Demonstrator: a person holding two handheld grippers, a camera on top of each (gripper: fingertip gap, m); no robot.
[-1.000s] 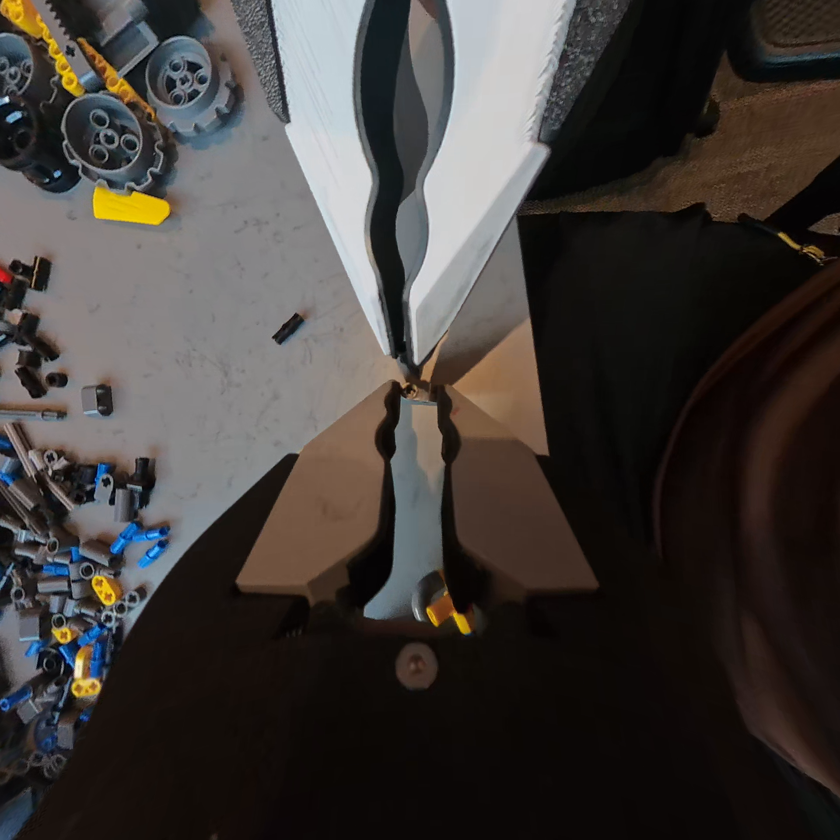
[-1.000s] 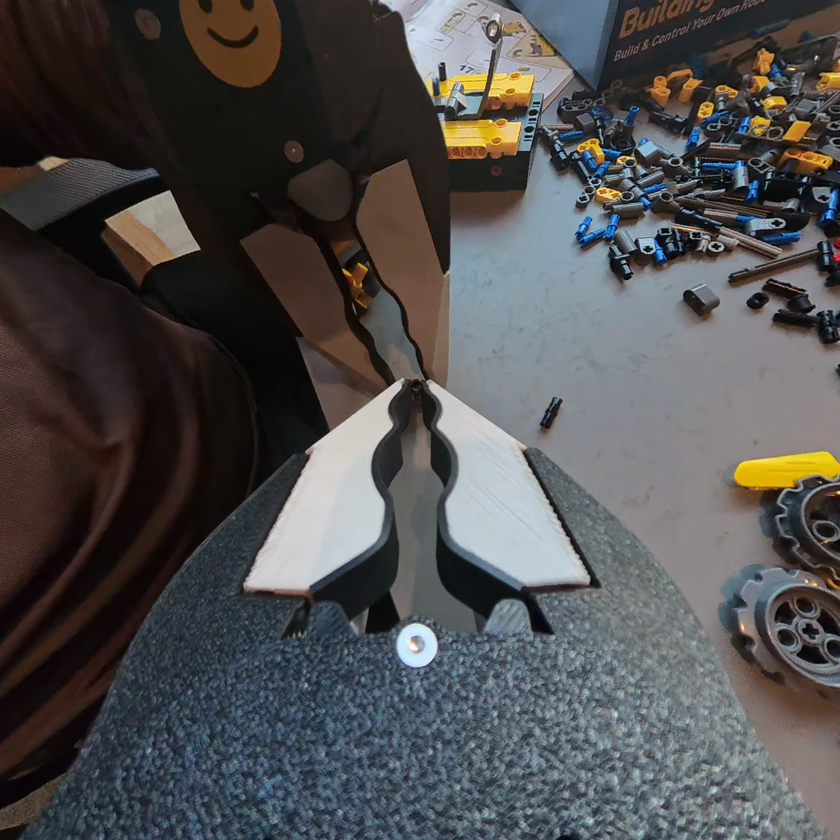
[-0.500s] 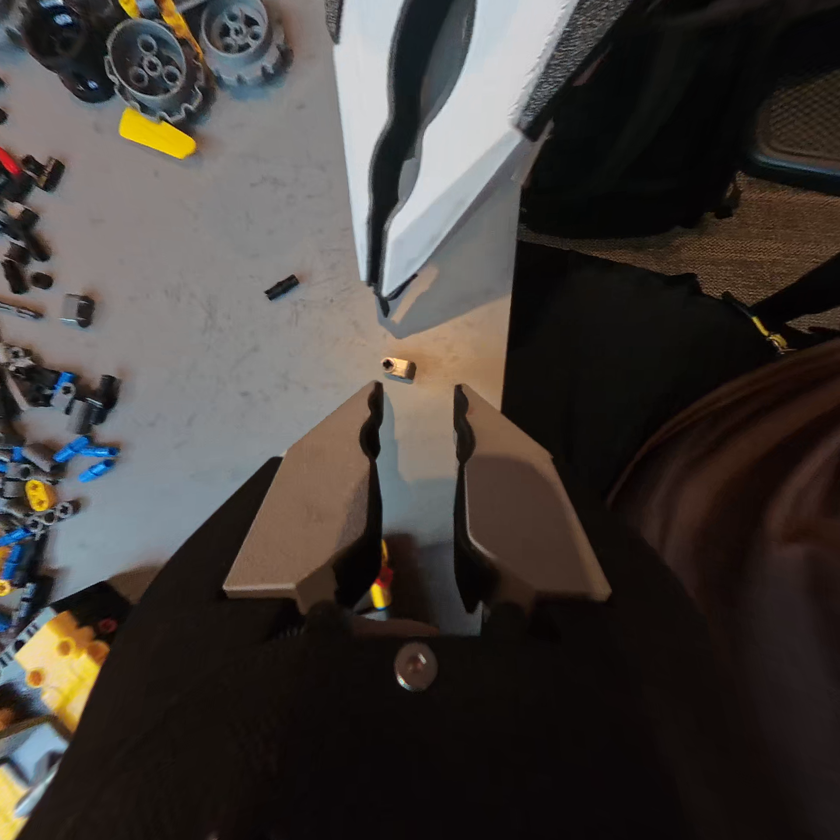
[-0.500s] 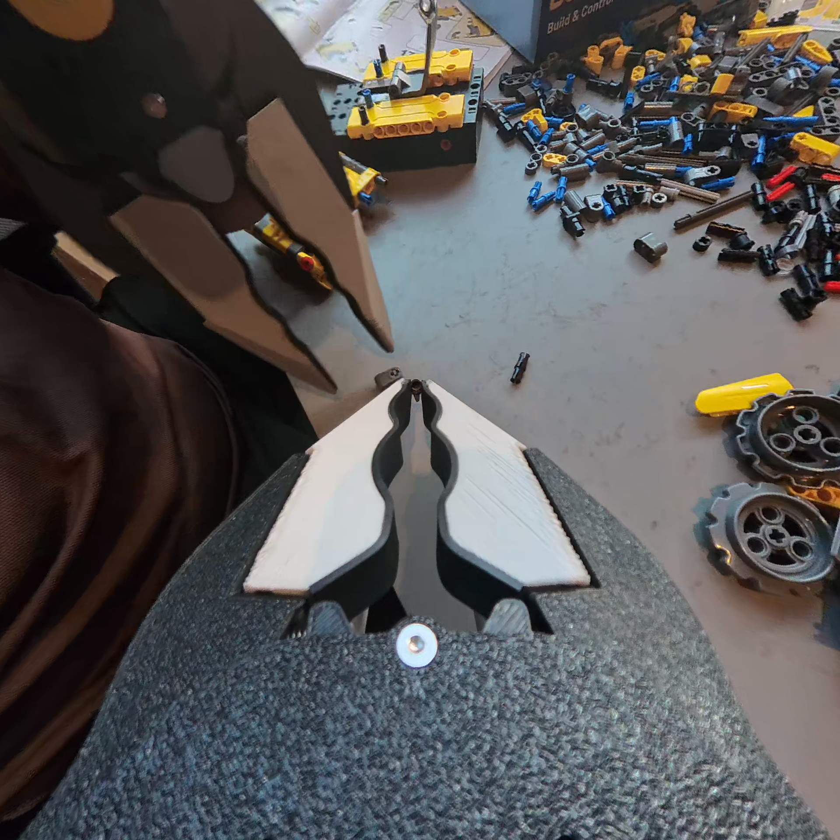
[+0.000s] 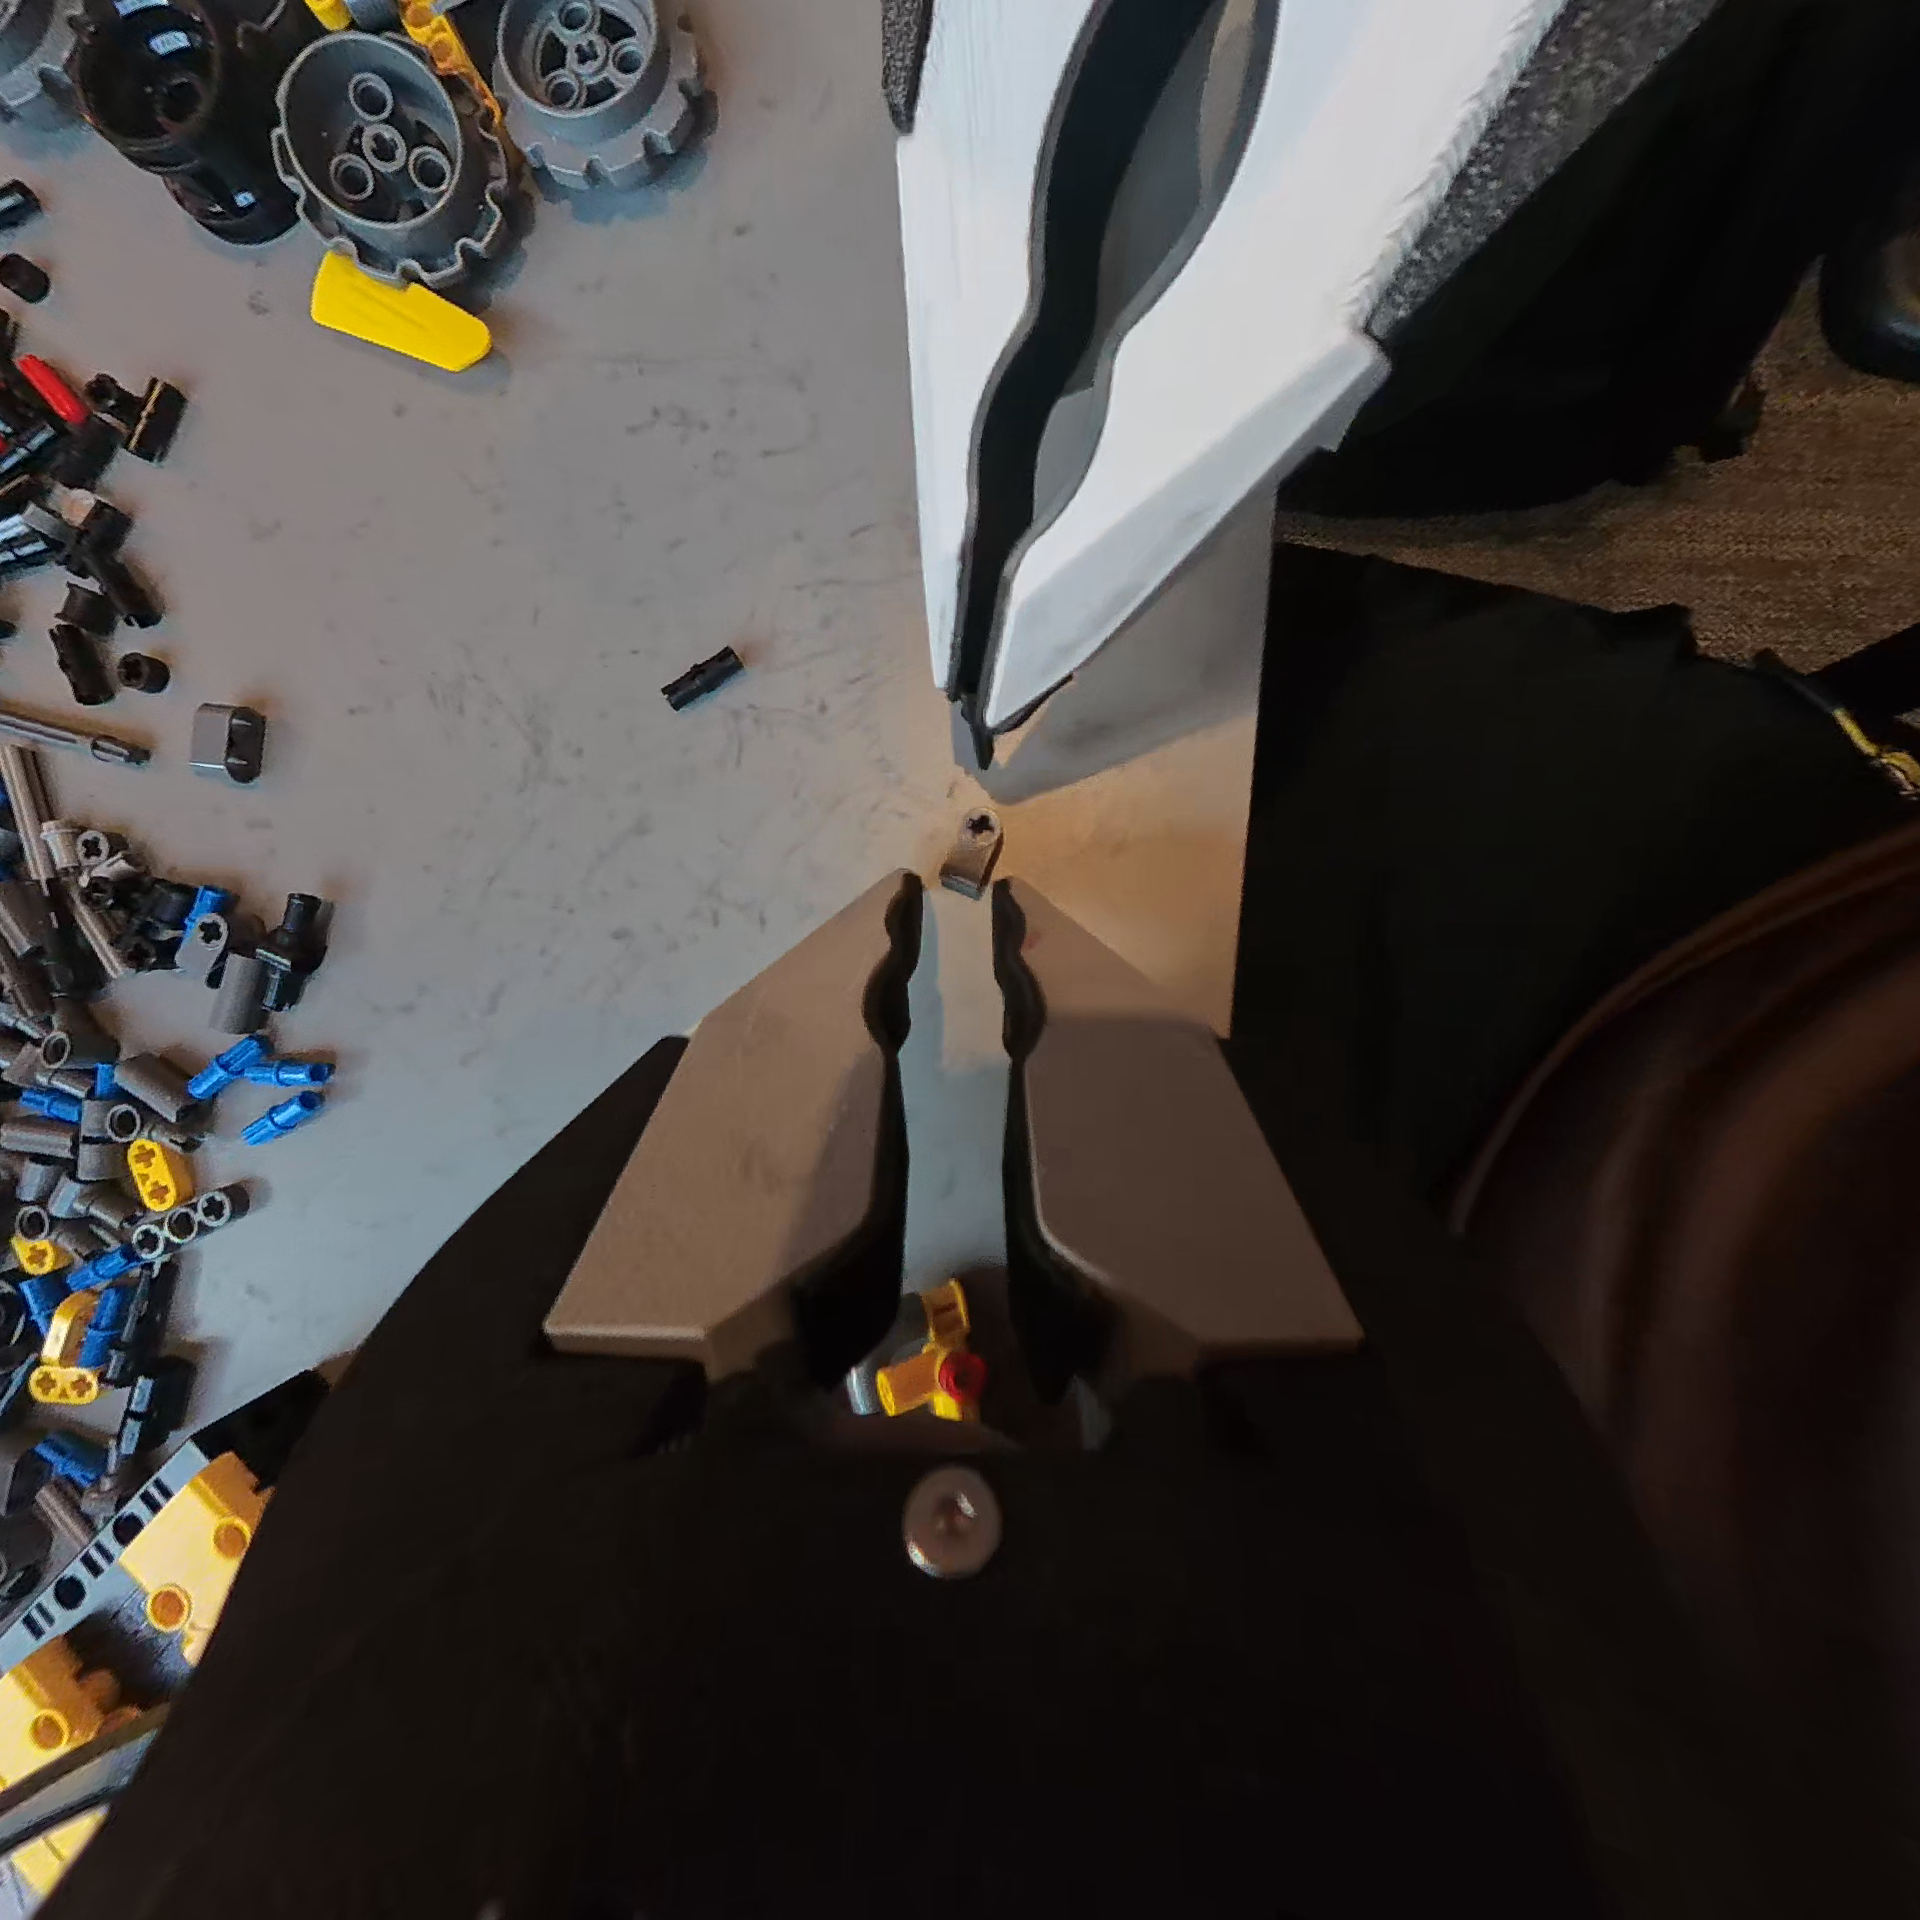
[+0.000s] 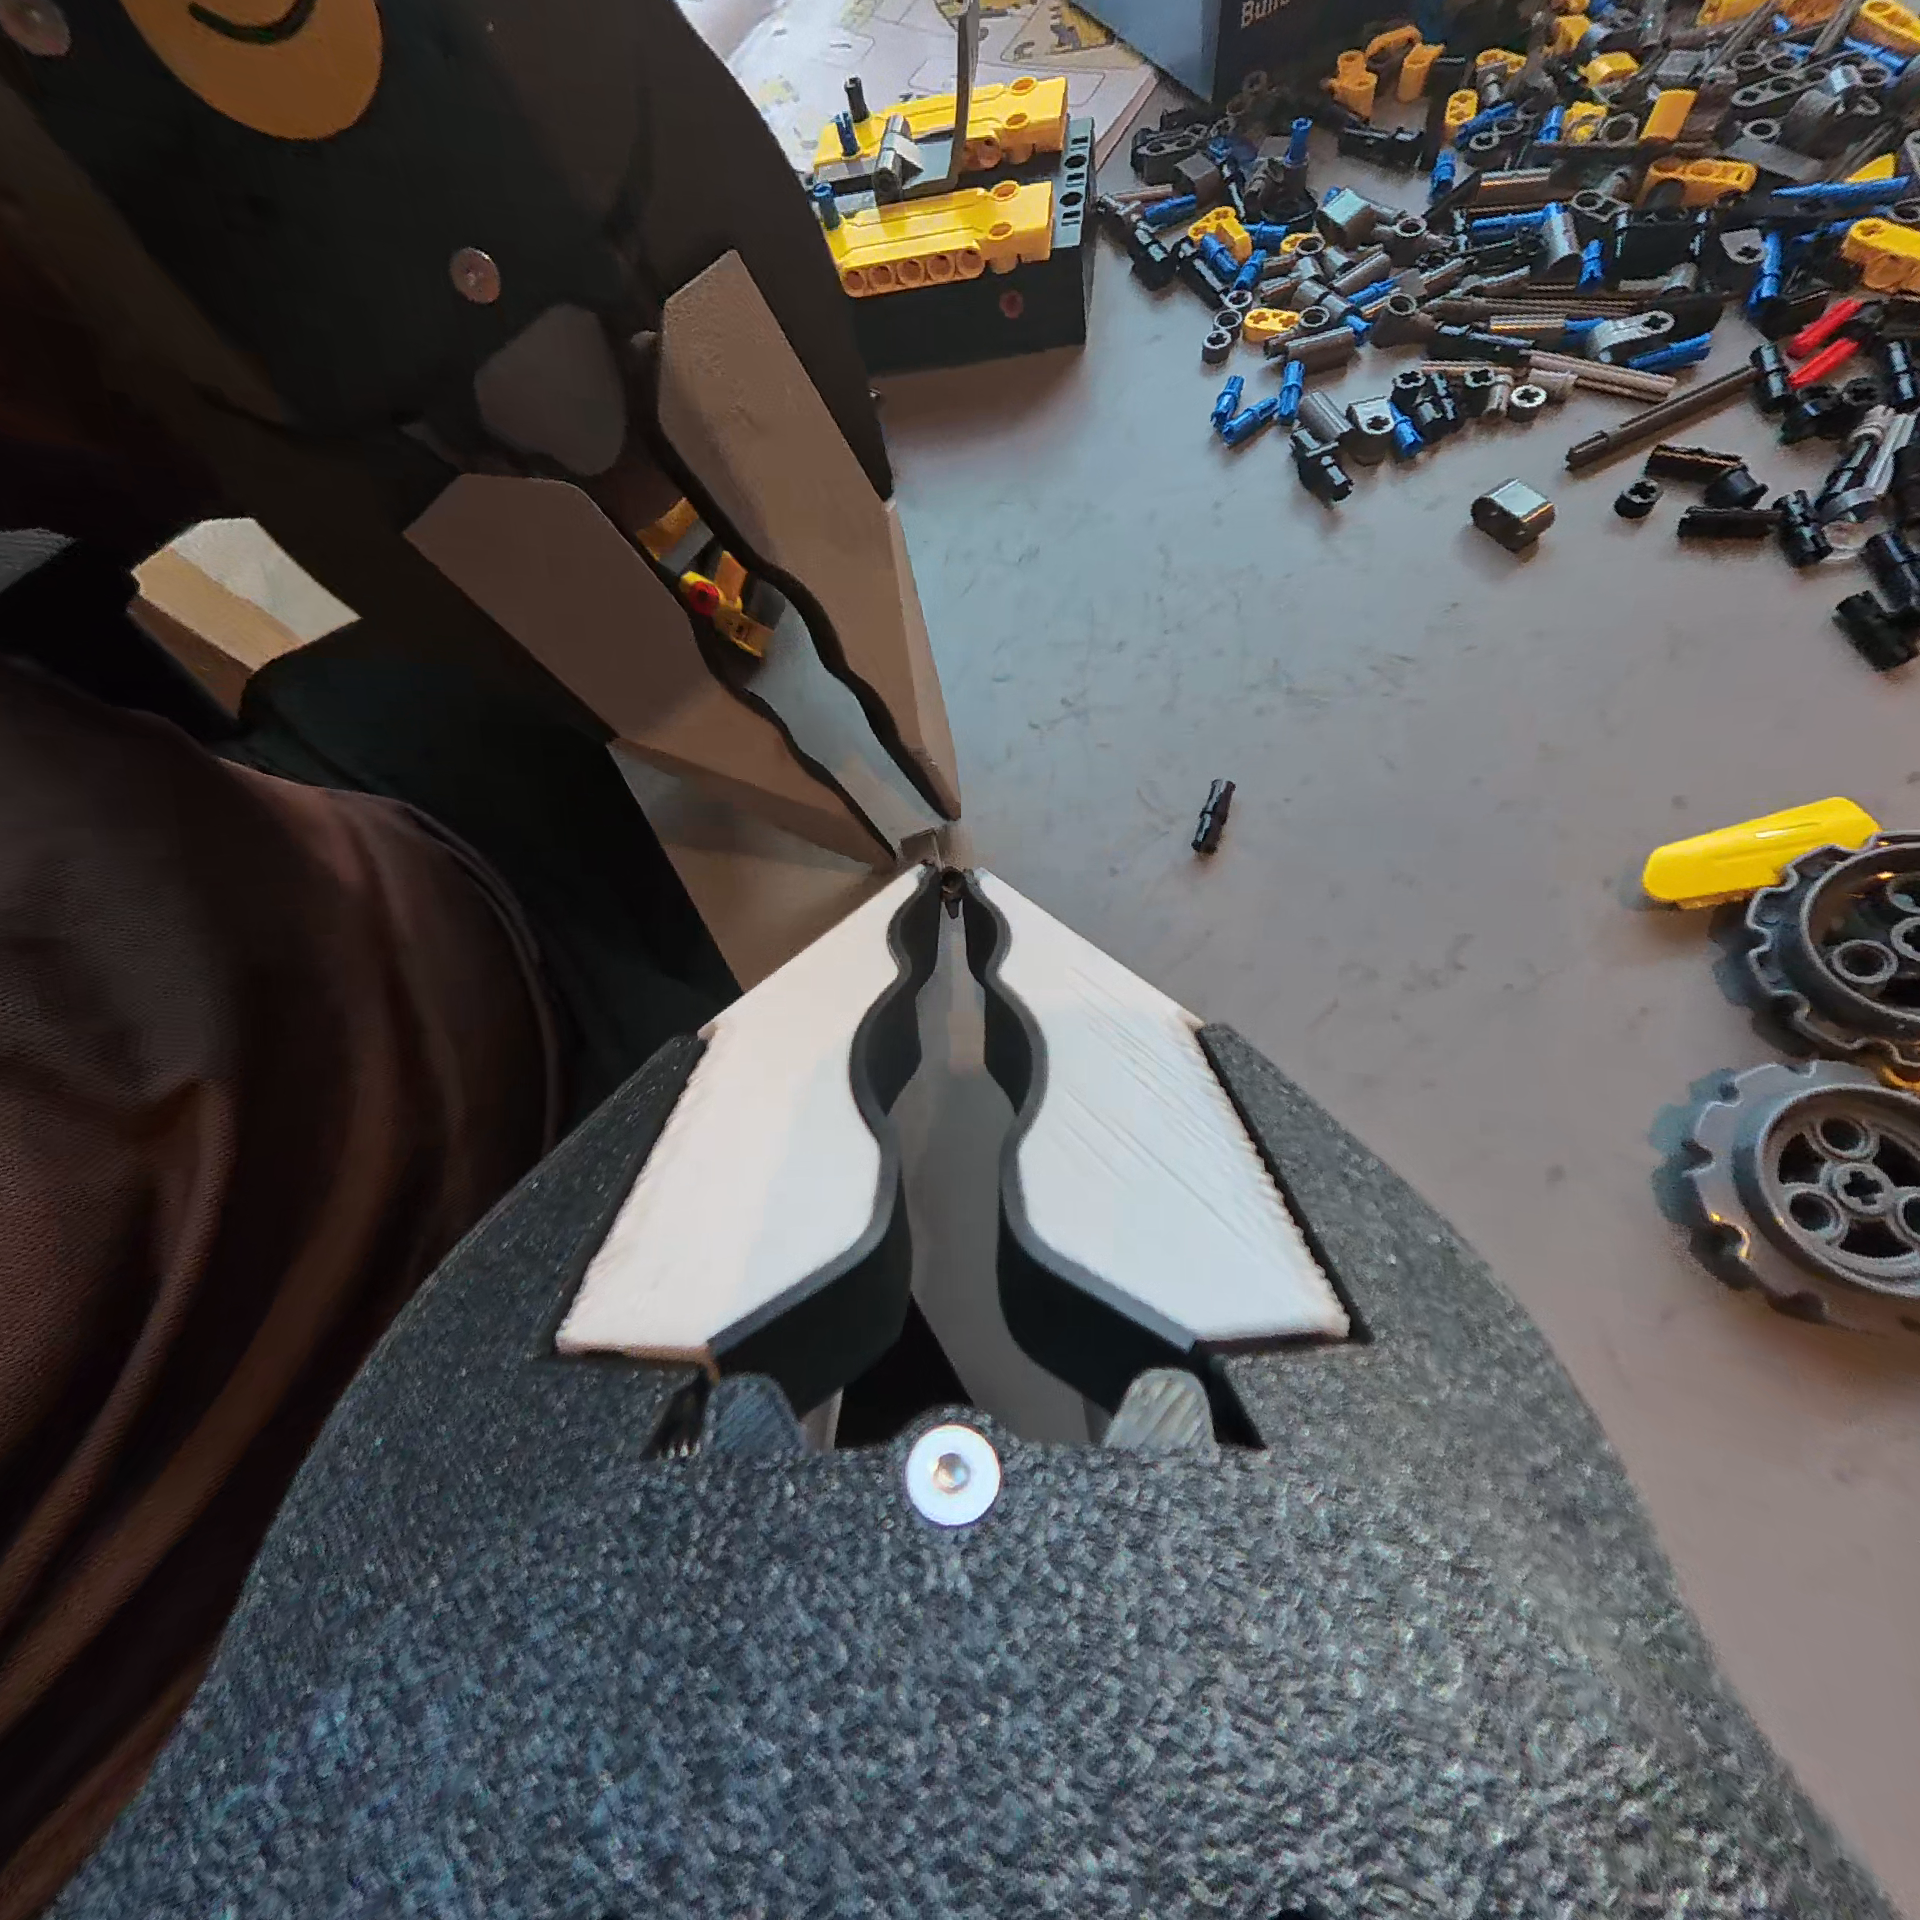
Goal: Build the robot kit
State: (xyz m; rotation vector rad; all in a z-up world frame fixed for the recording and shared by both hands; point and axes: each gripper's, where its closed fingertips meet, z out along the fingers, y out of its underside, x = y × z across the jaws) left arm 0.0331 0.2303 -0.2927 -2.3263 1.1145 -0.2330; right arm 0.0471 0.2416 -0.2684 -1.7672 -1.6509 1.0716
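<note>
Left gripper (image 5: 956,885): grey fingers parted, gripping nothing. A small grey connector piece (image 5: 971,854) sits on the grey table (image 5: 582,582) just beyond the fingertips, near the table's edge, its cross-shaped axle hole facing up.

Right gripper (image 6: 948,875): white fingers drawn together at the tips, pinching a tiny dark piece (image 6: 950,883); its kind cannot be determined. The tips hover just beside the grey connector piece; contact cannot be confirmed.

A yellow-and-red part (image 5: 930,1369) shows between the bases of the left fingers, beneath the gripper.

Surroundings: a lone black pin (image 5: 703,677) lies on bare table, apart from both grippers. A yellow curved panel (image 6: 1756,852) touches the grey toothed wheels (image 6: 1839,1184). A loose heap of blue, black, grey and yellow pieces (image 6: 1507,270) lies farther off, beside a yellow-and-black partial assembly (image 6: 966,239).
</note>
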